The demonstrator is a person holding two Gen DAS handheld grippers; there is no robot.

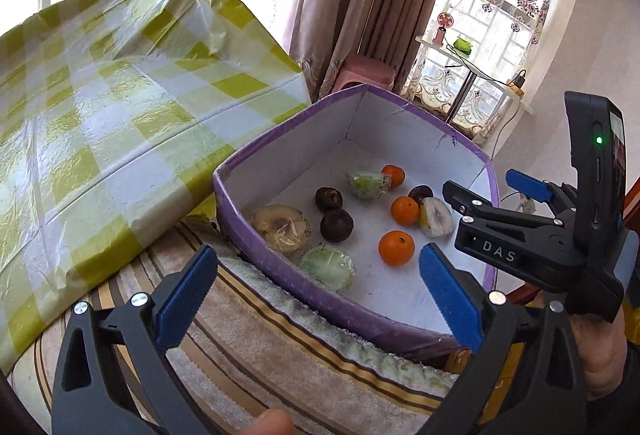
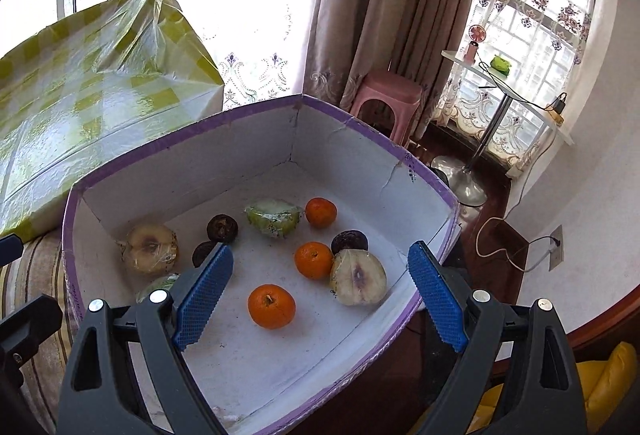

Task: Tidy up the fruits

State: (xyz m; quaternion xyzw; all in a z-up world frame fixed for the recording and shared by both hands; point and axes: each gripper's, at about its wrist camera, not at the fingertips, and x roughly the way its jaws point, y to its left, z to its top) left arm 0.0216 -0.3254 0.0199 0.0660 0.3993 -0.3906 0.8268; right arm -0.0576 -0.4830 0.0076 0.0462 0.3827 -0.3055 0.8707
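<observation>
The left gripper point(image 1: 316, 299) hangs with jaws spread wide and empty outside the purple box point(image 1: 280, 275), above a striped towel point(image 1: 280, 347). Only the right wrist view shows the right gripper point(image 2: 320, 299), jaws agape, over the nearest orange point(image 2: 271, 306) inside the box.

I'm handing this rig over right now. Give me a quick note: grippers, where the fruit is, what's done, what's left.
Left gripper: open, empty, near the box's front wall.
Right gripper: open, empty, over the box.
Fruit: all lying in the purple-edged box: three oranges, nearest one, three dark round fruits, wrapped cut halves.
Done: nothing sorted visibly; the fruit lies mixed.
Left: group it by kind; the nearest orange looks the easiest first pick.
</observation>
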